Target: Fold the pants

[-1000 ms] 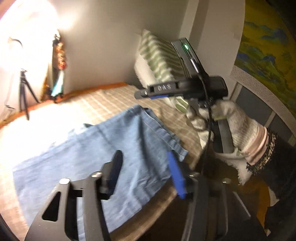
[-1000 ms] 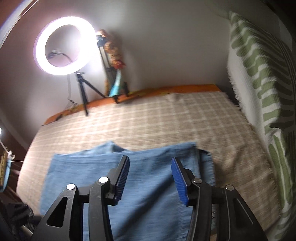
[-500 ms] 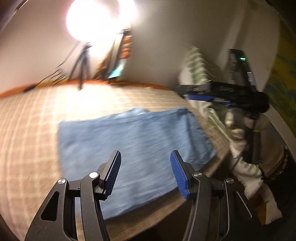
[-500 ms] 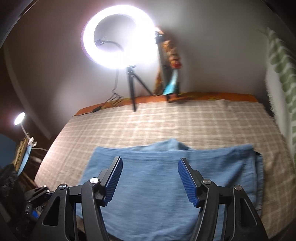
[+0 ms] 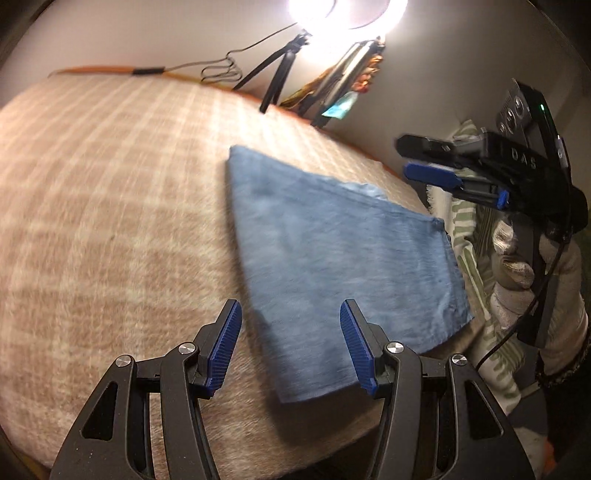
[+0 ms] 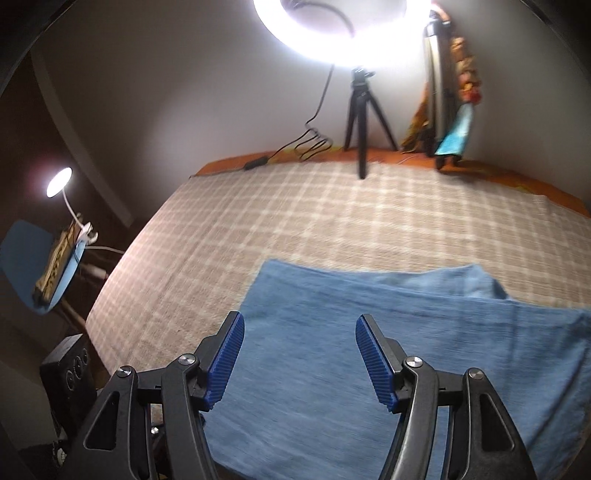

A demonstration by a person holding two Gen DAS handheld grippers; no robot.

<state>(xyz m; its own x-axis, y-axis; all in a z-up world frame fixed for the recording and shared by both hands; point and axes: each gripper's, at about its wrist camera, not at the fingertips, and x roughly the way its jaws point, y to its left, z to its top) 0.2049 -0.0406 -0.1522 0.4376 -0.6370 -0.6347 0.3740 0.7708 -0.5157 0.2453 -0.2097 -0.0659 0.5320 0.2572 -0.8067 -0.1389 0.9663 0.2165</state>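
Pants [image 5: 332, 258] lie flat on checked bedcover [image 5: 110, 221], already doubled into blue rectangle, near front edge of bed. Left gripper [image 5: 291, 347] hangs over near corner of cloth, jaws half open, nothing between them. Right gripper [image 6: 299, 362] above left end of pants, jaws apart and empty – likely lining up with left for next fold. Ring light [image 6: 332, 33] on tripod behind

Blue pants [image 5: 332, 251] lie folded into a flat rectangle near the checked bed's [image 5: 110, 221] front edge, layers slightly offset.
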